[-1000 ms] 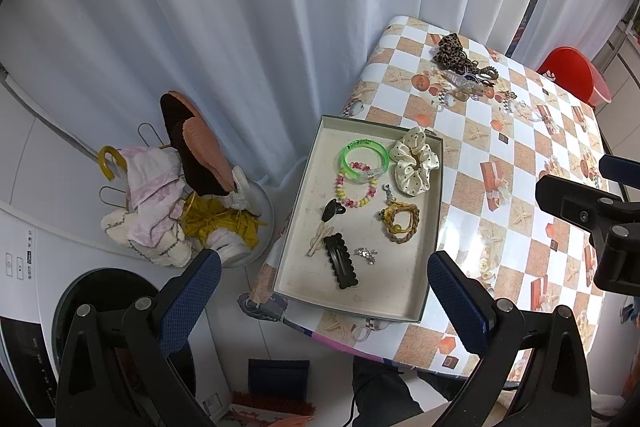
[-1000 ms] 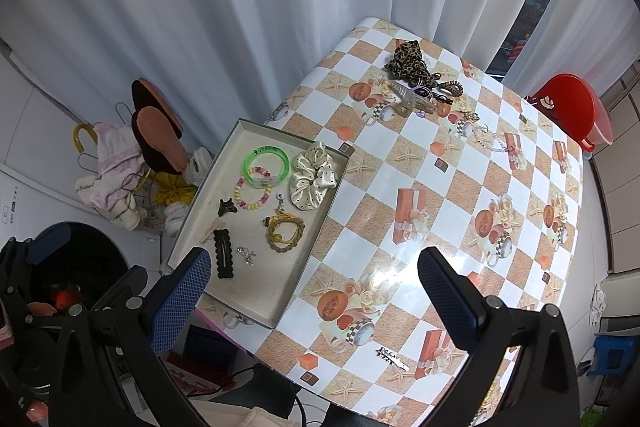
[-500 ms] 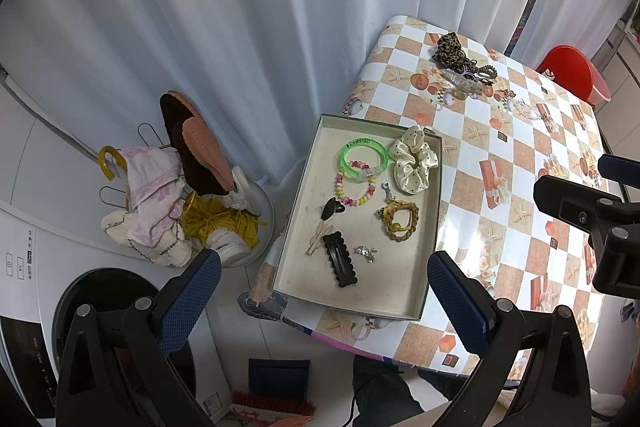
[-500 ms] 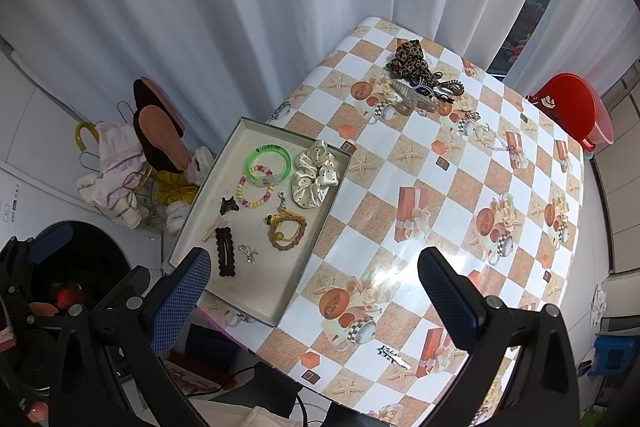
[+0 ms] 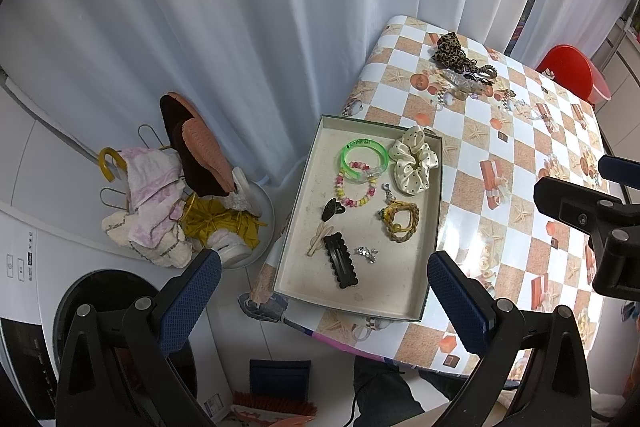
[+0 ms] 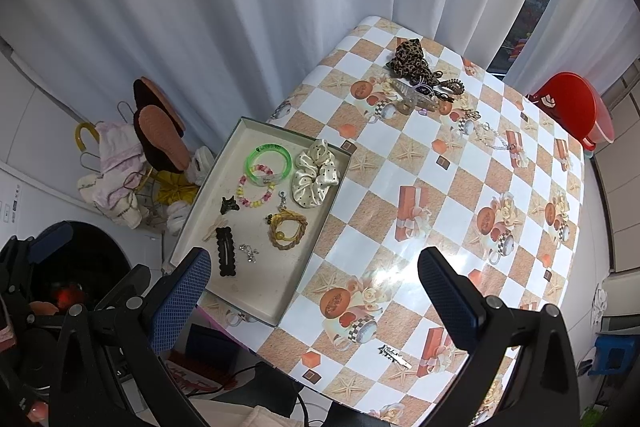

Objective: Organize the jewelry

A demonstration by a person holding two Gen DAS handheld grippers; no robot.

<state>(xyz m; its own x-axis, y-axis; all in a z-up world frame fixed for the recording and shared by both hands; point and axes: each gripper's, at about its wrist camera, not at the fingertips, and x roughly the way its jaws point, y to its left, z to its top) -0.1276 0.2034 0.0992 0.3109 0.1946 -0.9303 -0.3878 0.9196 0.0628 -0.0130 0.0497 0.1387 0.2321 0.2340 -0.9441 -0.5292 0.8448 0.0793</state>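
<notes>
A shallow beige tray (image 5: 416,311) (image 6: 304,259) lies at the table's left edge. It holds a green bangle (image 5: 365,155) (image 6: 269,163), a cream dotted scrunchie (image 5: 414,159) (image 6: 316,173), a bead bracelet (image 5: 356,191), a braided band (image 5: 400,221), a black clip (image 5: 340,260) and small pieces. More jewelry is heaped at the far side: a leopard scrunchie (image 6: 410,61), a clear claw clip (image 6: 412,95), a chain (image 6: 486,131). A silver hair clip (image 6: 395,355) lies near the front edge. My left gripper (image 5: 324,299) and right gripper (image 6: 314,299) hover high above, both open and empty.
The table has a checked orange and white oilcloth (image 6: 460,195). A red stool (image 6: 568,107) stands at the far right. Left of the table, a basin with slippers and cloths (image 5: 180,195) sits by a washing machine (image 5: 36,291). White curtains hang behind.
Both views shift very slightly; the grippers stay open and high above the table. Nothing on the table has moved.
</notes>
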